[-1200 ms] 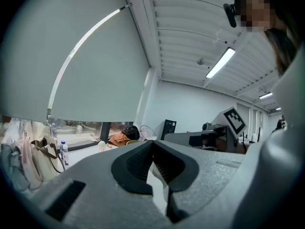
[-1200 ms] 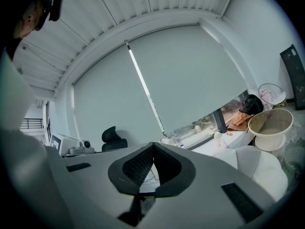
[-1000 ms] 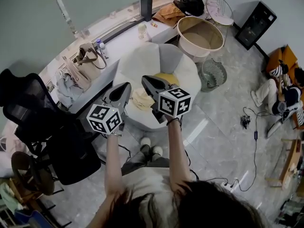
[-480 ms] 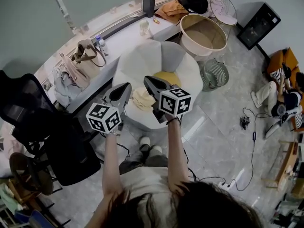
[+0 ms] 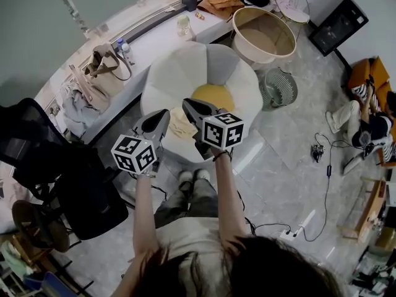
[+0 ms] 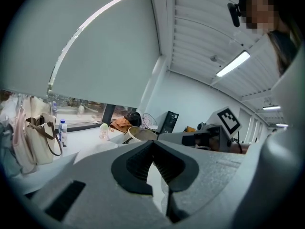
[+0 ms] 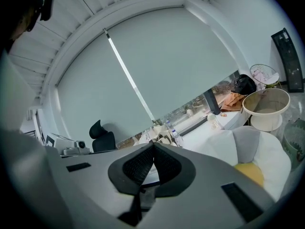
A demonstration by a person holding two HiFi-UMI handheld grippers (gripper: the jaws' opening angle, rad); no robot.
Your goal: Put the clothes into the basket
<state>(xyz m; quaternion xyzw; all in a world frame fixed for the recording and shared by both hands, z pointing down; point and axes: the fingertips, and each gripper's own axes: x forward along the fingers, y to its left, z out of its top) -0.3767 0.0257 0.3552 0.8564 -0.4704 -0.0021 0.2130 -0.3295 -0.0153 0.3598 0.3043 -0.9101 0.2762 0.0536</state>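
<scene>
A yellow garment [image 5: 213, 95] and a cream garment [image 5: 183, 129] lie on a white petal-shaped seat [image 5: 167, 79]. The yellow one also shows in the right gripper view [image 7: 250, 173]. The big round beige basket [image 5: 263, 33] stands behind the seat, apart from it, and appears in both gripper views [image 6: 139, 134] [image 7: 266, 109]. My left gripper [image 5: 165, 112] hangs over the seat's near left edge, jaws shut and empty [image 6: 152, 141]. My right gripper [image 5: 186, 103] hovers just above the cream garment, also shut with nothing in it [image 7: 153, 145].
A wire bin [image 5: 279, 86] stands right of the seat. Handbags [image 5: 93, 79] and a bottle [image 5: 183, 25] sit on the white ledge. A black office chair [image 5: 55, 172] is at my left. A person [image 5: 365, 119] sits at far right; cables [image 5: 322, 166] cross the floor.
Both grippers have sunk a little toward the white seat and stayed shut. The view has shifted, so the seat and the clothes sit nearer under the jaws.
</scene>
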